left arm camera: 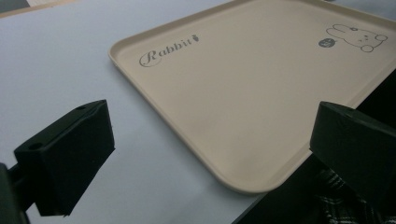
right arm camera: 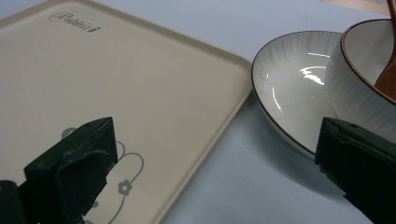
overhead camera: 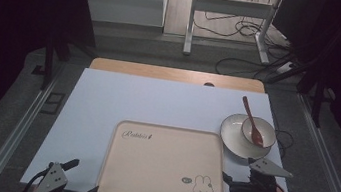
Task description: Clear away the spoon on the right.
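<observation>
Dark floor and cables ringed a pale table. At its near left corner the left gripper hovered with jaws spread wide and nothing between them; the tray's near corner lay just ahead between its fingers, and its far edge ran out of frame. Right of the tray, the right gripper was likewise agape and empty, over the gap between tray and plate. Beyond its right finger a bowl sat in the plate, cut off by the frame. Only a brown sliver of the spoon was visible.
</observation>
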